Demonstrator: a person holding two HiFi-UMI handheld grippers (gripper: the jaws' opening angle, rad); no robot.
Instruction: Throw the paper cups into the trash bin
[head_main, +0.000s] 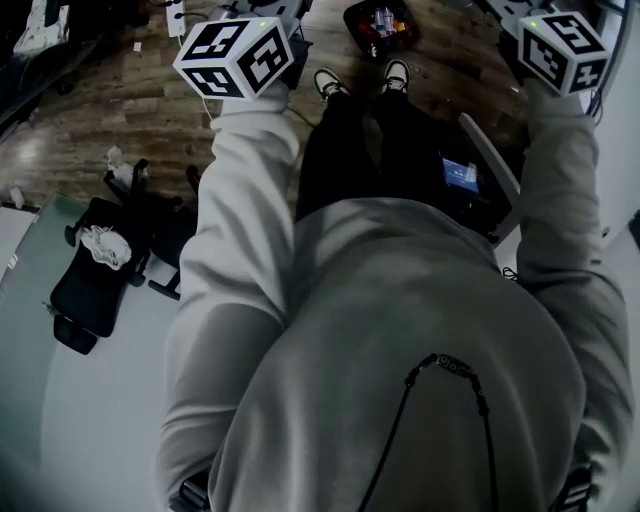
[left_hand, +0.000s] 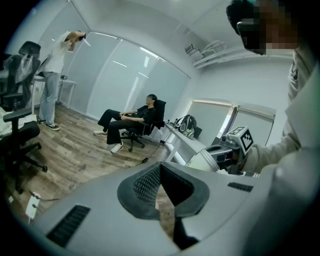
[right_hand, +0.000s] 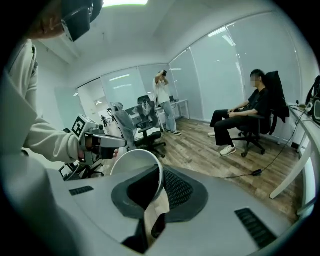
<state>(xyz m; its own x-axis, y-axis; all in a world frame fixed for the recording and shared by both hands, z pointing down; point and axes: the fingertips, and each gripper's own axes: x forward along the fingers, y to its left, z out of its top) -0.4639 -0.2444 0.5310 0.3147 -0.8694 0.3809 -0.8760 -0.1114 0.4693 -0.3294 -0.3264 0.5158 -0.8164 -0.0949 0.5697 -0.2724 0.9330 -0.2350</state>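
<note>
Carry step, judging by the grip: white paper cup (right_hand: 134, 161) pinched in the right gripper (right_hand: 160, 172), fingers (right_hand: 177, 187) closed on its wall at the rim. Nothing in the left gripper (left_hand: 160, 170), fingers (left_hand: 144, 182) closed tip to tip, only wood floor (left_hand: 75, 150) showing past them. Both grippers held out ahead of the chest in the head view, no surface in sight. No sure trash bin in any view; dark container (head_main: 380, 22) with red bits on the floor beyond the shoes (head_main: 330, 82), maybe the bin, cannot tell. Seated person (right_hand: 245, 117) and standing person (right_hand: 161, 100) farther back in the room, office chairs (right_hand: 145, 127) near them. Next, probably: find the bin, bring the cup over its opening, then open the right fingers for a straight drop. Light cup, so best released low and centred to avoid a bounce off the edge.
</note>
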